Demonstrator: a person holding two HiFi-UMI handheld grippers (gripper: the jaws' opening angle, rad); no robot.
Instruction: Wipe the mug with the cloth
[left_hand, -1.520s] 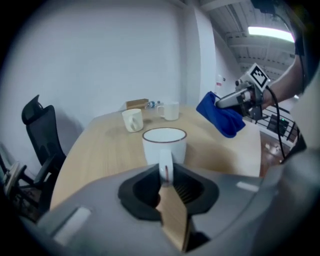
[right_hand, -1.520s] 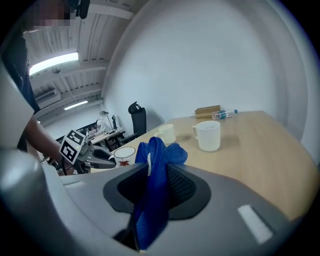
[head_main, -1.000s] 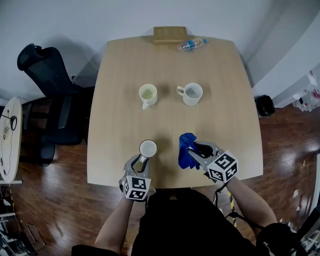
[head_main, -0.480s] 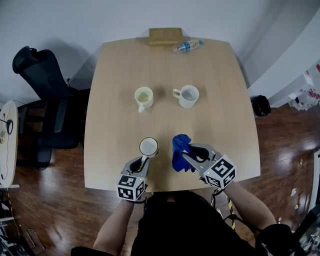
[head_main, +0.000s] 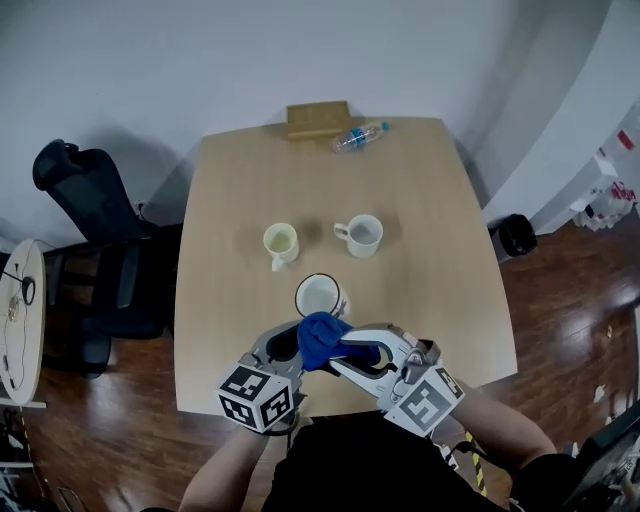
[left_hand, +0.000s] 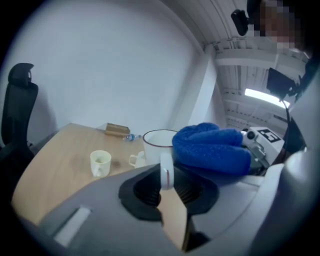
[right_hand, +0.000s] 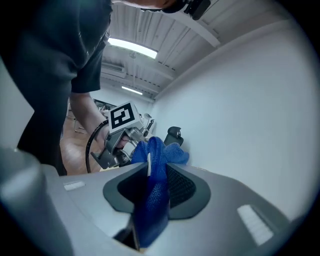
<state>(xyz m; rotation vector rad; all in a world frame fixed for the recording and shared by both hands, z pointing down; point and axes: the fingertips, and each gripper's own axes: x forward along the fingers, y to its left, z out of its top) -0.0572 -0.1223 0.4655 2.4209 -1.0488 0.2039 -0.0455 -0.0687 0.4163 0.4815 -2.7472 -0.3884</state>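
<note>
My left claw is clamped on the handle of the mug, held above the worktop at lower centre. My right claw pinches the blue cloth just beside it. Farther up stand a cream mug, a white mug, a bottle and a wooden block. An office chair is at left, with wood floor around.

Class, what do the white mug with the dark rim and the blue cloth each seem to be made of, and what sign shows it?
White mug with the dark rim: smooth white wall, thin dark edge, so probably enamelled metal; glazed ceramic is possible. Blue cloth: fuzzy knitted pile bunching into soft folds, likely microfibre.
</note>
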